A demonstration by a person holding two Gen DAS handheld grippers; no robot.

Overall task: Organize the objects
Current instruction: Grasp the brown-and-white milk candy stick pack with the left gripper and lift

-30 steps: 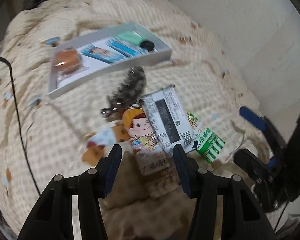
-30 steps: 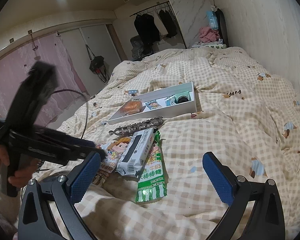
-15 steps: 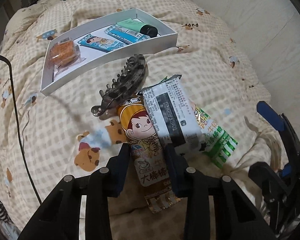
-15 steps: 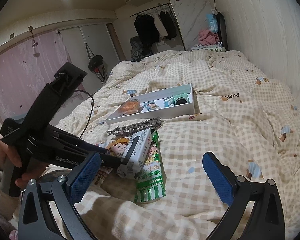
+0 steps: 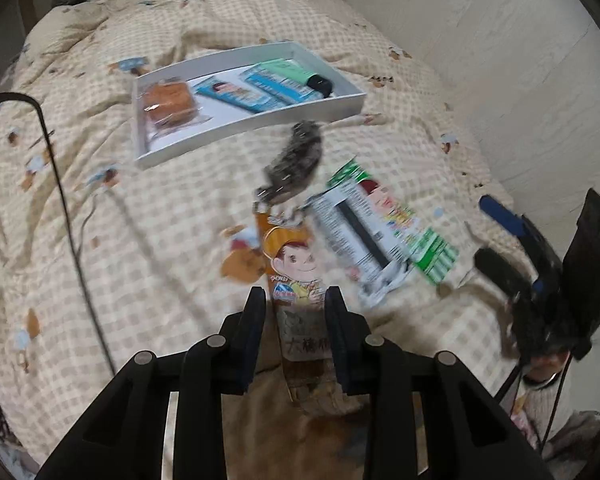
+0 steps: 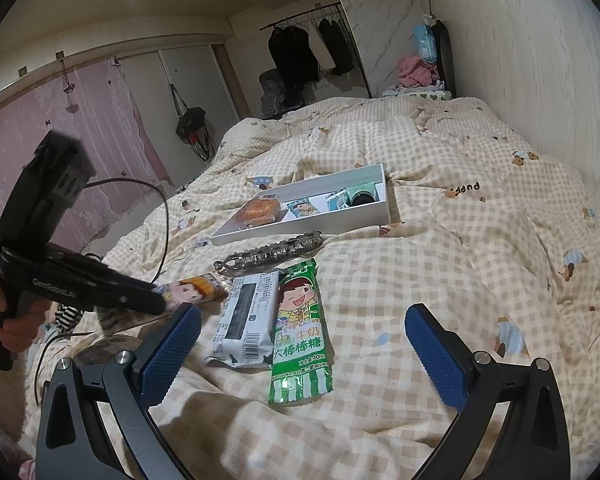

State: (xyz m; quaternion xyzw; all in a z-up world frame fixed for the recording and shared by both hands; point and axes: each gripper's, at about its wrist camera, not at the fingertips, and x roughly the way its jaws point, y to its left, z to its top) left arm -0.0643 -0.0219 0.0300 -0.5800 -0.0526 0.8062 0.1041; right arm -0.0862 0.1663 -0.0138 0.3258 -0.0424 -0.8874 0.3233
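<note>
The left gripper (image 5: 296, 300) was seen pinching the lower half of the brown lollipop packet (image 5: 294, 264), its jaws having just been closing onto it; the packet's top end was lying against the hair claw clip (image 5: 296, 164) on the checked quilt (image 5: 160, 220). The right gripper (image 6: 300, 344) was held with fingers spread and nothing between them, above the quilt near the green lollipop packet (image 6: 300, 328) and the white snack wrapper (image 6: 248, 316). The white tray (image 5: 244, 128), already holding a wrapped pastry (image 5: 168, 102), was lying beyond the clip. In judgement, the packet should be lifted straight and clear before being carried, so that the clip would not be dragged; the grip should be kept firm, since the foil looked slippery.
</note>
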